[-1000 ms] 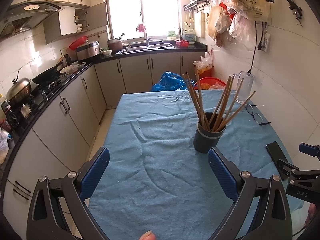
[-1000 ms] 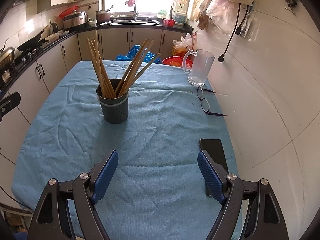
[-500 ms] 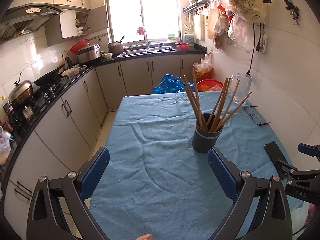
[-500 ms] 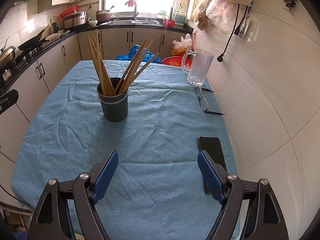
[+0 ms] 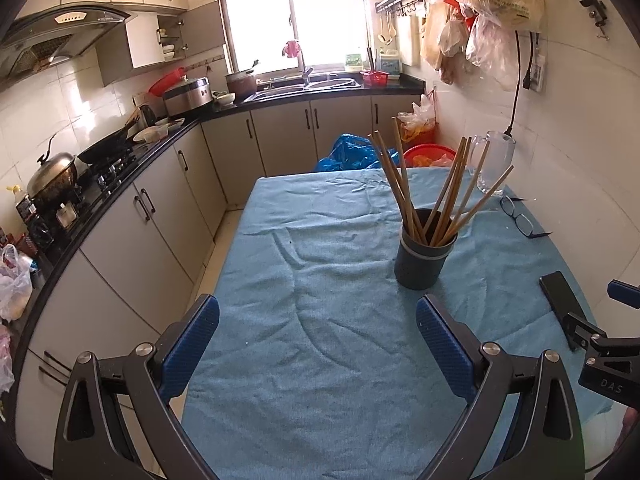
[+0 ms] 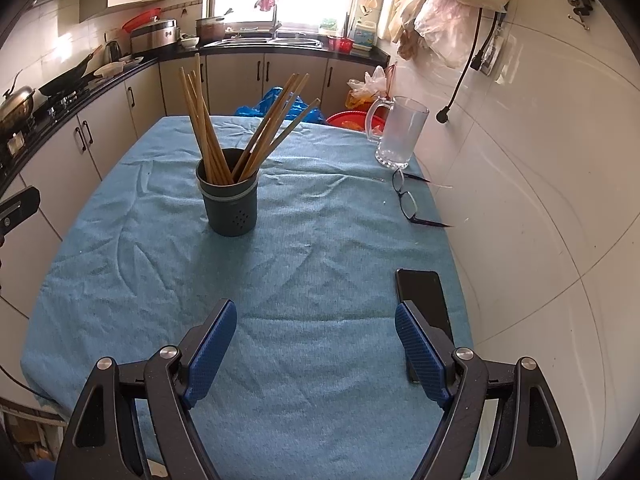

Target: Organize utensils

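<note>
Both the left tongs (image 5: 318,340) and the right tongs (image 6: 316,346) hang spread wide and empty above the near end of a bench draped in blue cloth (image 6: 320,280). Mid-bench, a dark holder (image 6: 230,208) stands upright with wooden chopsticks (image 6: 208,128) fanned inside. A glass mug (image 6: 400,132), spectacles (image 6: 408,200) and a phone (image 6: 422,296) line the right edge.

Glass mug (image 6: 400,132), glasses (image 6: 408,200) (unfolded), phone (image 6: 424,296) on blue cloth (image 6: 304,280).
</note>
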`<control>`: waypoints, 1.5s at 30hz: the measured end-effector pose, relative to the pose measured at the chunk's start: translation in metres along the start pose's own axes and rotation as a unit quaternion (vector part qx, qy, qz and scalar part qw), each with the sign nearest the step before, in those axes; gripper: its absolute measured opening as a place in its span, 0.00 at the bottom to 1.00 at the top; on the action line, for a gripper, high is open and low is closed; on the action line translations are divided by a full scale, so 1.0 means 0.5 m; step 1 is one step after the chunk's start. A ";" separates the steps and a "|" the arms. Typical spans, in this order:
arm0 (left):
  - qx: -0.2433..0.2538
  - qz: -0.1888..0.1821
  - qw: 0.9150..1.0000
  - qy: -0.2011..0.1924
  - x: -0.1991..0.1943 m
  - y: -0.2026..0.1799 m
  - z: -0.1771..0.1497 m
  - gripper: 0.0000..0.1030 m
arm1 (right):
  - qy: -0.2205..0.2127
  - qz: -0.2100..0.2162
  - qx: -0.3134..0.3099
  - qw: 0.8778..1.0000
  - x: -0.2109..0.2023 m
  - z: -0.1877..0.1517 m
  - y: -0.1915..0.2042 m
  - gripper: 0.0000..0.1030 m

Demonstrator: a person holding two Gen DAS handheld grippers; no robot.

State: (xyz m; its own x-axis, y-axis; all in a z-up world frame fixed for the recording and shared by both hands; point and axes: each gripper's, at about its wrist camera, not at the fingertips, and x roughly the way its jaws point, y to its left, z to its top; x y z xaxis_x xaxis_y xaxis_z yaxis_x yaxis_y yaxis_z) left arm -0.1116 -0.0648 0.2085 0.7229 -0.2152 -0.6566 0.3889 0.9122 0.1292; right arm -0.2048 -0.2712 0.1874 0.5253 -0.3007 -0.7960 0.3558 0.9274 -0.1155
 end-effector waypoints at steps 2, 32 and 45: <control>0.000 -0.002 1.000 0.003 0.000 -0.002 -0.001 0.95 | 0.001 0.000 0.000 1.000 0.001 -0.001 -0.001 0.83; 0.006 -0.009 1.000 0.019 0.014 -0.004 -0.013 0.95 | 0.008 -0.005 0.003 1.000 0.006 -0.007 -0.002 0.83; 0.008 -0.015 0.999 0.027 0.034 0.008 -0.015 0.95 | 0.010 -0.011 0.005 1.000 0.008 -0.005 0.001 0.83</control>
State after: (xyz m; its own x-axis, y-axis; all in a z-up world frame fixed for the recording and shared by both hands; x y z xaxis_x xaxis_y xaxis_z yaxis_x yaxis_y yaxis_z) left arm -0.1020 -0.0621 0.1925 0.6788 -0.2224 -0.6999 0.4195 0.8997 0.1209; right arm -0.2045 -0.2716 0.1827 0.5014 -0.3159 -0.8055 0.3748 0.9184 -0.1268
